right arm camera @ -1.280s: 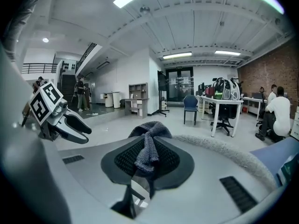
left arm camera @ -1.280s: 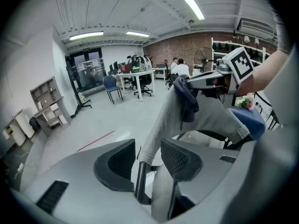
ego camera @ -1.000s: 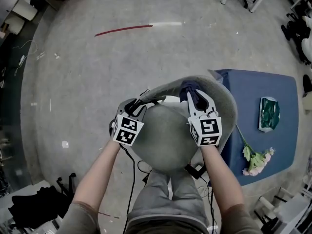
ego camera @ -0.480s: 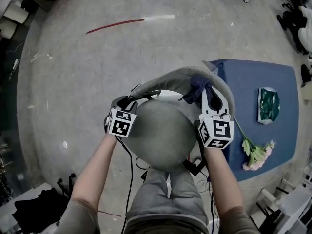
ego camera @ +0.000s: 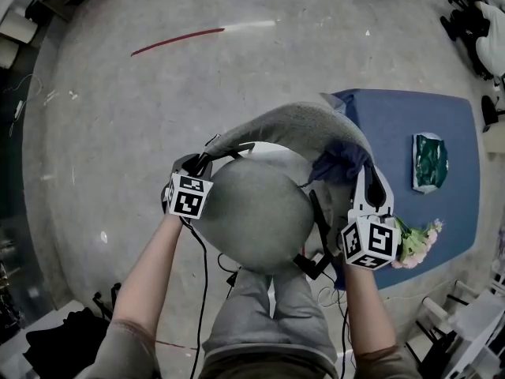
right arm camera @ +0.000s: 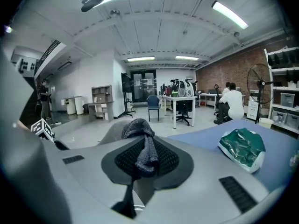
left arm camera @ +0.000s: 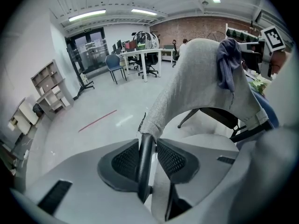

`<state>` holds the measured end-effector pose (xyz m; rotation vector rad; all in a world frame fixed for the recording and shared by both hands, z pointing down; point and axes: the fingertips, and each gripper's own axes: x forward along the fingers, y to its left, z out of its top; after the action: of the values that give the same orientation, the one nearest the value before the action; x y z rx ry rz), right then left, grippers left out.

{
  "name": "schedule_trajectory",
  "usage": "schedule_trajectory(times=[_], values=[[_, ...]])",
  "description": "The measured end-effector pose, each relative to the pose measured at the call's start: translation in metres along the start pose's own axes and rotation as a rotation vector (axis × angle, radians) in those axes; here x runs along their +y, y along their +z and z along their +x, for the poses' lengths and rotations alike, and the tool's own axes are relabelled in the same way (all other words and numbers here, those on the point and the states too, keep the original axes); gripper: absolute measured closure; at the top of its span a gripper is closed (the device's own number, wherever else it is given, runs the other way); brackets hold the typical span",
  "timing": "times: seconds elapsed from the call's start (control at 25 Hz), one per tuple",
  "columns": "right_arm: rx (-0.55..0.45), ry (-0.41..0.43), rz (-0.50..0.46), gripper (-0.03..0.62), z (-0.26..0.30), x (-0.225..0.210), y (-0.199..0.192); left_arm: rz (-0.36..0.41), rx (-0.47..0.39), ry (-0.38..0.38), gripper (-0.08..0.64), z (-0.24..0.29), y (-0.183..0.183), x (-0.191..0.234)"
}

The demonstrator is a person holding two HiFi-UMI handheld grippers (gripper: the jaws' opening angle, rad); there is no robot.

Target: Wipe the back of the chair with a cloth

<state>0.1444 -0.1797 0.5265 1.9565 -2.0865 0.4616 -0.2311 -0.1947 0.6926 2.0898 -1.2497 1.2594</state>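
The grey chair has a round seat (ego camera: 260,215) and a curved fabric backrest (ego camera: 292,125). My right gripper (ego camera: 369,189) is shut on a dark blue cloth (ego camera: 339,164), which is bunched against the right end of the backrest. In the right gripper view the cloth (right arm camera: 142,146) hangs between the pads. My left gripper (ego camera: 193,166) is at the backrest's left end. Its jaws are closing around the chair's black frame bar (left arm camera: 145,157), and a thin gap still shows beside the right pad. The left gripper view also shows the cloth (left arm camera: 228,64) draped on the backrest (left arm camera: 196,83).
A blue table (ego camera: 426,133) stands right of the chair with a green packet (ego camera: 431,162) and a bunch of flowers (ego camera: 414,243) on it. A red line (ego camera: 177,38) marks the floor. Cables hang under the seat. Desks, chairs and a seated person (right arm camera: 231,101) are far back.
My right gripper has carried the cloth rightwards and nearer along the backrest to its right end. The left gripper has sunk a little onto the black frame bar.
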Motion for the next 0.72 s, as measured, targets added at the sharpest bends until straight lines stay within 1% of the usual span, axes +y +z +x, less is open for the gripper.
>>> schedule_trajectory(times=[0.2, 0.36, 0.44, 0.52, 0.64, 0.72], values=[[0.026, 0.014, 0.011, 0.522, 0.021, 0.020, -0.010, 0.009, -0.015, 0.003, 0.428, 0.001, 0.000, 0.000], [0.077, 0.075, 0.001, 0.522, 0.054, 0.049, -0.024, 0.005, -0.017, -0.012, 0.428, 0.001, -0.001, -0.003], [0.105, 0.124, -0.015, 0.522, 0.072, 0.072, -0.034, 0.005, -0.016, -0.019, 0.428, 0.000, -0.001, -0.003], [0.122, 0.182, -0.051, 0.522, 0.089, 0.102, -0.042, 0.003, -0.020, -0.022, 0.428, -0.001, -0.001, -0.002], [0.136, 0.298, -0.126, 0.522, 0.106, 0.155, -0.053, 0.004, -0.031, -0.015, 0.428, -0.001, 0.000, 0.000], [0.158, 0.374, -0.142, 0.522, 0.112, 0.187, -0.063, 0.008, -0.033, -0.013, 0.428, -0.002, -0.001, 0.000]])
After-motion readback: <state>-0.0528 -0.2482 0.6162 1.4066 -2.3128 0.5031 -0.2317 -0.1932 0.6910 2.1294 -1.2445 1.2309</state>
